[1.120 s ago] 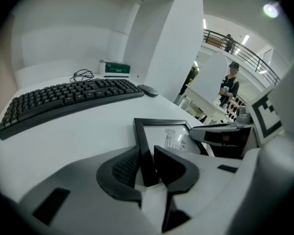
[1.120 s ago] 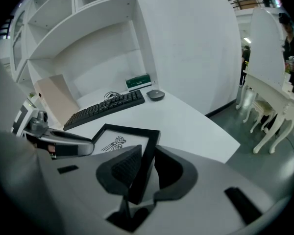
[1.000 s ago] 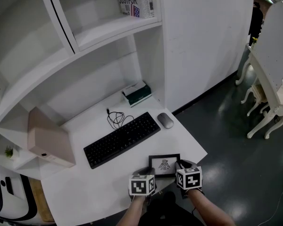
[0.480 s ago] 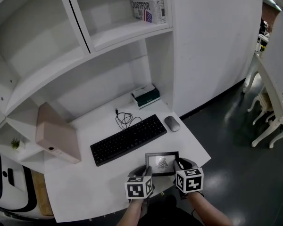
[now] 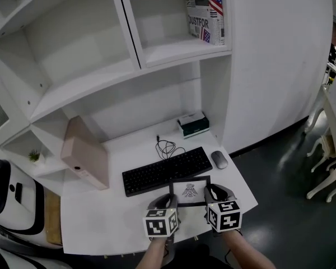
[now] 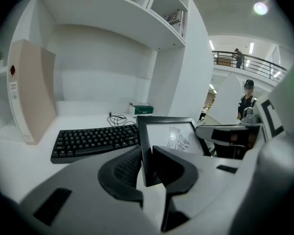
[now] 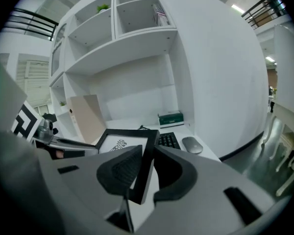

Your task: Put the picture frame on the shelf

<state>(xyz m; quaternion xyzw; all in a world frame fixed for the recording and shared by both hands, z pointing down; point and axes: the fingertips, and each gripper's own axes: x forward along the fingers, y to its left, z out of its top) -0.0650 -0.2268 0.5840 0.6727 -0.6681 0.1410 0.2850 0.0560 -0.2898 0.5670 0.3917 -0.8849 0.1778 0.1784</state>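
1 picture frame hangs clear of the desk between 2 grippers. The left gripper pinches its left edge, its jaws having just closed slightly. The right gripper pinches its right edge. Beyond the jaws lie 1 keyboard, 1 cable and 1 green box, with 1 mouse beyond the right gripper. 1 second earlier the frame lay on the desk; both grippers have since raised it.

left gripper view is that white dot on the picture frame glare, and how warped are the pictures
Left gripper view: yes, it looks like a light reflected in the glass of the picture frame; the corners are dark and rounded, and the shelf bows from the wide lens. Right gripper view: same bowing and dark corners, no glare on the frame. Head view: evenly lit, fairly sharp.
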